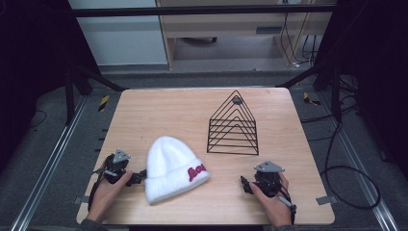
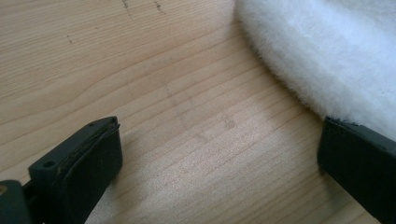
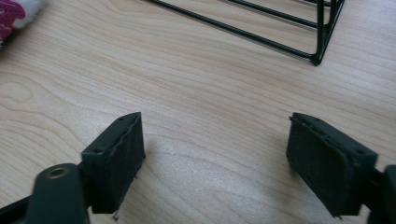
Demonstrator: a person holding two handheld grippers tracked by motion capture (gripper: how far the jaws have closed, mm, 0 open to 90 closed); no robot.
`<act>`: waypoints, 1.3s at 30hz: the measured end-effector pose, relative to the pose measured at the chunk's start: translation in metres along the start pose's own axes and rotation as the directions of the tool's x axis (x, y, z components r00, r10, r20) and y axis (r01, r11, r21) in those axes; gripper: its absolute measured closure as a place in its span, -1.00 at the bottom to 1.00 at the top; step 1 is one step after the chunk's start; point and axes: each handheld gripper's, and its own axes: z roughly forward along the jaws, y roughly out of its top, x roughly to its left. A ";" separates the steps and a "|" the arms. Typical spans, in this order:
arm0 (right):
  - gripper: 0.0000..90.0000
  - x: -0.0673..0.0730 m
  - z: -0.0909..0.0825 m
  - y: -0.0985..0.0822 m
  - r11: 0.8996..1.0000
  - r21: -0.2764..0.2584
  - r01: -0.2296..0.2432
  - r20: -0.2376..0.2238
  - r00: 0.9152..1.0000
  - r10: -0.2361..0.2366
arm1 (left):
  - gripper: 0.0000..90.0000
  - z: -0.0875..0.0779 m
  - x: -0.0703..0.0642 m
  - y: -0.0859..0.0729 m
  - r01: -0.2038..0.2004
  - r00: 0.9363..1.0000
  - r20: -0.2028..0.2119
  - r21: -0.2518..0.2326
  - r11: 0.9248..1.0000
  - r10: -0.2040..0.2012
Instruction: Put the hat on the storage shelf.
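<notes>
A white fluffy beanie [image 1: 173, 168] with red lettering on its cuff lies flat on the wooden table [image 1: 159, 110], left of centre near the front. My left gripper [image 1: 138, 176] rests on the table just left of the hat, jaws open, the right jaw close against the hat's fuzzy edge [image 2: 327, 56]. My right gripper [image 1: 245, 185] sits at the front right, open over bare wood, nothing between its jaws. A black wire triangular rack [image 1: 233, 125] stands behind it, and its base bars [image 3: 261, 28] cross the top of the right gripper view.
The table's front edge lies just below both hands. Metal rails run along the floor on either side of the table. Cables trail on the floor at the right. A bare stretch of wood lies between the hat and the right gripper.
</notes>
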 end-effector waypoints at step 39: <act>-0.43 0.057 0.004 0.039 0.990 0.000 0.142 -0.196 0.971 -0.139 | -0.09 0.053 -0.007 0.118 -0.152 0.986 0.101 0.207 0.966 0.133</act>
